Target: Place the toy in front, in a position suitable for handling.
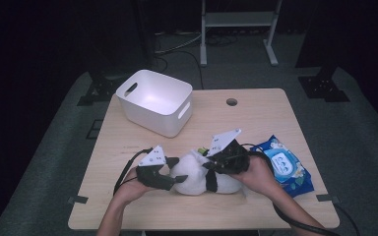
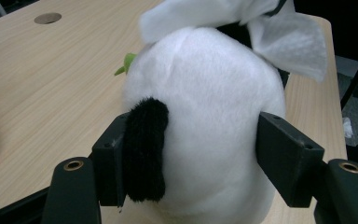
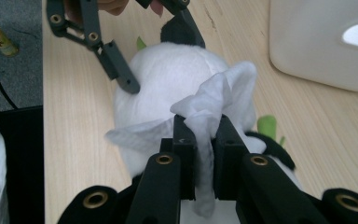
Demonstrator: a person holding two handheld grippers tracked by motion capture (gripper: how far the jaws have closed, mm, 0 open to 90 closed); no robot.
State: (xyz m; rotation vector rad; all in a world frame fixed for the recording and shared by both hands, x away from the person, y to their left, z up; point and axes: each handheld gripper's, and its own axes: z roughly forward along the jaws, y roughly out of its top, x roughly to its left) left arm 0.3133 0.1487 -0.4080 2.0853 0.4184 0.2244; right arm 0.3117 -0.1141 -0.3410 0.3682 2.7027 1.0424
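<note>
We steady the plush panda (image 1: 199, 178) at table (image 1: 256, 118) 6 o'clock w/ left gripper (image 2: 200, 154) clamped on its head; right gripper (image 3: 204, 140) pinches a wet wipe (image 3: 214, 100). Wipe w/ light strokes, keeping the clamp firm.

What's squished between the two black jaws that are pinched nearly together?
A white wet wipe. In the right gripper view, the right gripper pinches its crumpled sheet, right above the plush panda.
</note>
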